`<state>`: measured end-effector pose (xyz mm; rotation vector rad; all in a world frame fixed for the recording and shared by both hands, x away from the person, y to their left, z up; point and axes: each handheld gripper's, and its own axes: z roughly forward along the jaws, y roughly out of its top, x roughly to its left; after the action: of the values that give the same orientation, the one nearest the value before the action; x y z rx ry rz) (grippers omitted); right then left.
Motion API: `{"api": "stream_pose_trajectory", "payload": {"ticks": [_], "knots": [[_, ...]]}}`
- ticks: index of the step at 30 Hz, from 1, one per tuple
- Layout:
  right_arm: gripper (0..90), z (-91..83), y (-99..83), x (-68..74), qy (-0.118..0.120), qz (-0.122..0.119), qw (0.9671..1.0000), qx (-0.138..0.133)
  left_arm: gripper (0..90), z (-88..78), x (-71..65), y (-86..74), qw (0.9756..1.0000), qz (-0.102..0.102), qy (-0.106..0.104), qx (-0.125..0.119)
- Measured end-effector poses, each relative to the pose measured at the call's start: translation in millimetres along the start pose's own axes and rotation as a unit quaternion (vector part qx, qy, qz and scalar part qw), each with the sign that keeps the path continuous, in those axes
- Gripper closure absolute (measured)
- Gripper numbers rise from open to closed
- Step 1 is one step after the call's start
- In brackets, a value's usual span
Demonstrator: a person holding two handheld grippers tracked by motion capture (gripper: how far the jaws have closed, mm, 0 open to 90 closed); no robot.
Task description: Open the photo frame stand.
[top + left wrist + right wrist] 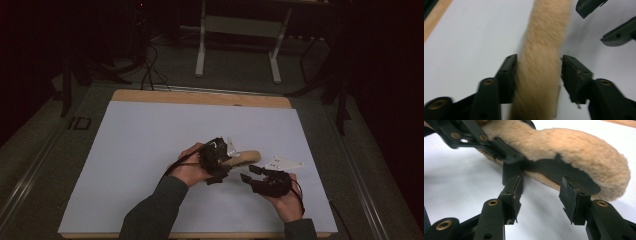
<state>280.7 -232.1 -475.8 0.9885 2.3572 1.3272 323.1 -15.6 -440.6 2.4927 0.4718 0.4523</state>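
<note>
Two grippers meet near the middle of the white tabletop, and between them lies a long, tan, fleecy thing that we take for a plush slipper or insole (the pictures do not let us tell which). In the high view it rests just right of centre, stretching away to the right from the left gripper. In the left gripper view the fleecy thing runs lengthwise between that gripper's two fingers; one finger sits against its side, while a sliver of white shows at the other, so we read these fingers as open and not pressing. The right gripper sits just in front of the thing, near the person's own edge of the tabletop. In its own view the fingers stand apart with bare white between them, just short of the plush and its dark underside.
</note>
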Motion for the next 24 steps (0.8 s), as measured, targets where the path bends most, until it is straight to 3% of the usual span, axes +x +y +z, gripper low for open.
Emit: {"api": "stream_pose_trajectory", "payload": {"ticks": [6,13,20,24], "knots": [[50.8,0.7,-1.5,-1.1,-0.001,0.004,1.0000,0.005,44.8,-9.7,5.6,-12.5,0.9989,-0.021,-0.027,-0.032],[50.7,1.1,-2.4,-2.6,-0.002,0.007,1.0000,0.005,43.9,-30.2,10.1,-24.4,0.9968,-0.032,-0.031,-0.067],[50.8,1.7,-3.2,-4.1,-0.003,0.009,0.9999,0.006,47.5,-62.7,26.8,-46.0,0.9895,-0.070,-0.026,-0.123],[51.0,2.6,-2.9,-4.0,-0.004,0.008,0.9999,0.007,51.2,-77.0,36.5,-63.2,0.9862,-0.094,-0.008,-0.136]]}}
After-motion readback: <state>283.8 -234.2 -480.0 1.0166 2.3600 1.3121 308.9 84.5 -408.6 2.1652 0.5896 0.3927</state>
